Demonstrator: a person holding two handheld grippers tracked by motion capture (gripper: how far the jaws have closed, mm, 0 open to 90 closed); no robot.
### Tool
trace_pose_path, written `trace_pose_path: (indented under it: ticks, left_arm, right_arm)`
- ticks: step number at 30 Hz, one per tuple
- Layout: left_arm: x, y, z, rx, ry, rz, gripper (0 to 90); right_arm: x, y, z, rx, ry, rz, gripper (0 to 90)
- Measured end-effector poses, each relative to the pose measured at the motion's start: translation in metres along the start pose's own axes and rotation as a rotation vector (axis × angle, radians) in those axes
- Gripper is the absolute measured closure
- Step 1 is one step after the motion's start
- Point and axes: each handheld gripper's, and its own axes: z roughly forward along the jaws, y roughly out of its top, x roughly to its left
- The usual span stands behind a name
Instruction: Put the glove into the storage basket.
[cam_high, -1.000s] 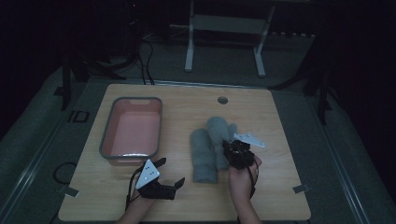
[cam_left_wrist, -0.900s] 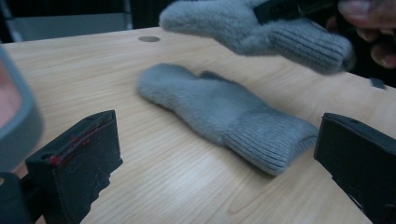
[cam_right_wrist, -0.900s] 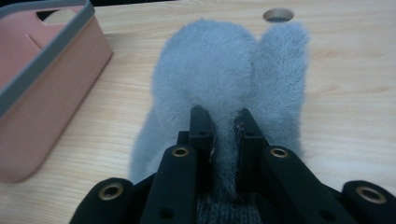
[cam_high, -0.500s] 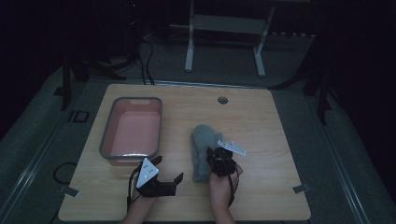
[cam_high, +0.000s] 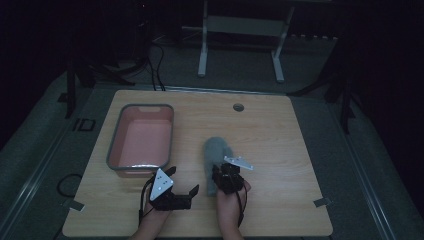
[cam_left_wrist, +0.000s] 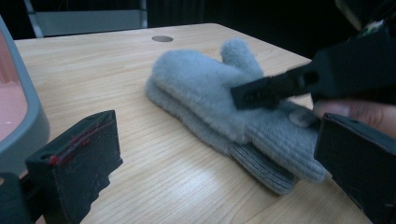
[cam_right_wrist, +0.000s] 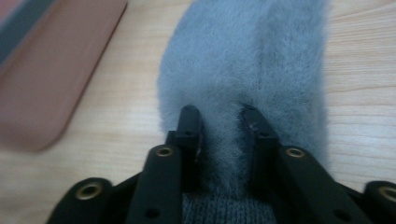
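Right gripper view is showing the right hand-held gripper (cam_right_wrist: 218, 116) pressing its jaws, which have just been opening a little, into the fluffy top of the stacked grey mittens (cam_right_wrist: 243, 70) lying on the bench (cam_high: 280, 130). The left hand-held gripper (cam_high: 186, 192) is waiting open nearby. Ideally, the jaws should be pinching both cuffs together before lifting toward the pink tray (cam_high: 141, 142).

On the bench (cam_high: 280, 130) the tub (cam_high: 142, 140) sits left of centre, with the stacked mittens (cam_high: 216, 155) to its right, one lying on the other. A round hole (cam_high: 238, 107) lies behind the mittens near the far edge. The left claw (cam_high: 186, 196) rests in front of the tub; the right claw (cam_high: 223, 176) sits on the mittens' near end
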Motion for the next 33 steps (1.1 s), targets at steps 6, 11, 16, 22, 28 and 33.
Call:
trace_pose_path:
  ticks: [6, 11, 16, 22, 28, 33]
  left_arm:
    - [0.001, -0.001, 0.0, 0.011, 0.001, 0.0, 0.8]
    - [0.002, -0.001, 0.001, 0.009, -0.014, 0.002, 0.8]
    - [0.002, -0.003, 0.006, 0.047, -0.061, -0.011, 0.8]
    - [-0.005, 0.003, 0.01, 0.084, -0.112, -0.009, 0.8]
    - [-0.006, 0.018, 0.016, 0.12, -0.129, -0.048, 0.8]
    - [-0.006, 0.031, 0.023, 0.139, -0.149, -0.065, 0.8]
  right_arm:
    - [0.0, -0.003, 0.003, 0.0, -0.01, -0.035, 62.3]
    - [-0.005, 0.007, -0.002, 0.022, 0.021, -0.035, 52.1]
    - [-0.017, 0.022, -0.008, 0.032, 0.068, -0.093, 43.5]
    - [-0.037, 0.04, -0.013, 0.041, 0.126, -0.11, 27.4]
    - [-0.05, 0.058, -0.012, 0.1, 0.199, -0.229, 14.2]
    - [-0.054, 0.07, -0.013, 0.113, 0.236, -0.326, 14.2]
